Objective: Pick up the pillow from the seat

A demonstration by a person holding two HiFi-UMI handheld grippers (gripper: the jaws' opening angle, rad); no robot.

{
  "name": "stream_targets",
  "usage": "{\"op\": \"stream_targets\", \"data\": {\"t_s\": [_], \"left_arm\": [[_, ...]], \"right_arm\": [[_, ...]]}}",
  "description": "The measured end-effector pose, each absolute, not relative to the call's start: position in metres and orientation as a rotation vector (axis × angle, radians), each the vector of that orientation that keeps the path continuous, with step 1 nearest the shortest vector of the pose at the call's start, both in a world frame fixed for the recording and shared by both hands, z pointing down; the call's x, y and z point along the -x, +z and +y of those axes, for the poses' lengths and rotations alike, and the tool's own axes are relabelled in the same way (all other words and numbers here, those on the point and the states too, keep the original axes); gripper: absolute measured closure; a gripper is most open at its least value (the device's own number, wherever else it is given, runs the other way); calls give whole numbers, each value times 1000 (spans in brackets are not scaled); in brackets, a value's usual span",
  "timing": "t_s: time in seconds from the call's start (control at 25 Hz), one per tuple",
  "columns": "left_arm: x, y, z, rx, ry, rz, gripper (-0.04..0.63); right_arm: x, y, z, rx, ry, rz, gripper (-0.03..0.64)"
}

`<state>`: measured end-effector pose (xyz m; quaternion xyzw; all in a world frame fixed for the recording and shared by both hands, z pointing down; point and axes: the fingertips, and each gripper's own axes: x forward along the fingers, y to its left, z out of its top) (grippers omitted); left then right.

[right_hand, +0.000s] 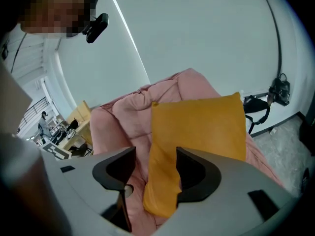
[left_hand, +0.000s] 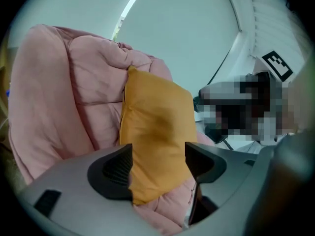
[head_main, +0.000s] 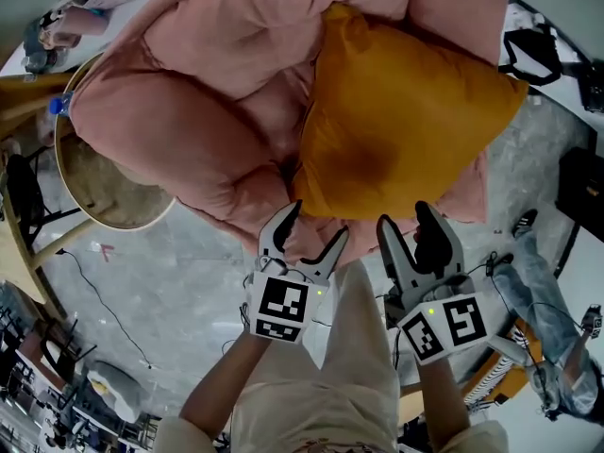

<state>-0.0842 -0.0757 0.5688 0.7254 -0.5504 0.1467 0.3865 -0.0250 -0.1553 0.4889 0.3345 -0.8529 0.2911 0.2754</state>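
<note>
The pillow (head_main: pixel 396 130) is a plump square cushion in mustard yellow with a darker, dented patch near its middle. Its cloth is smooth and its corners are pointed. It lies tilted on the cushioned pink seat (head_main: pixel 189 111), one corner toward the person and the opposite corner up against the seat's padded back.

Nearest to the person, two forearms reach forward over pale trousers (head_main: pixel 349 347), each hand carrying a gripper that slants downward toward the pillow. The left gripper (head_main: pixel 315 225) sits just short of the pillow's near-left edge, over the front of the seat. Its jaws are spread, and in the left gripper view the pillow's lower end shows in the gap between them with neither pad squeezing it. The right gripper (head_main: pixel 406 223) is beside it, at the pillow's near edge. Its jaws are also spread, and in the right gripper view the near corner of the pillow hangs in the gap, again unpinched. The black-and-white marker cubes (head_main: pixel 281 307) face up behind the jaws.

Beyond the pillow the seat's thick quilted rolls rise behind and to its left. Further left of the pillow, past the seat's edge, stands a round tan table (head_main: pixel 99 182) with a pale rim.

Counted: one pillow, one seat, two grippers with two jaws each, two marker cubes and one round table.
</note>
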Motion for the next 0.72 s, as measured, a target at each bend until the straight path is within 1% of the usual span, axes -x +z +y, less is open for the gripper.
{"op": "stream_targets", "data": {"t_s": [0.08,0.2,0.32,0.44,0.6,0.72], "left_arm": [[87,579,-75,-1837,378,-1398,265],[87,594,-74,-1825,376,-1378,208],[81,610,-78,-1826,392,-1354,138],[81,627,-78,-1832,412,-1347,38],[79,650,-76,-1839,406,-1303,2],[77,662,-77,-1844,411,-1282,2]], "right_arm": [[26,498,-157,-928,799,-2277,330],[25,511,-157,-940,780,-2254,248],[17,526,-162,-947,774,-2218,199],[15,541,-161,-963,778,-2194,168],[17,558,-156,-988,803,-2177,144],[16,564,-153,-995,835,-2161,143]]}}
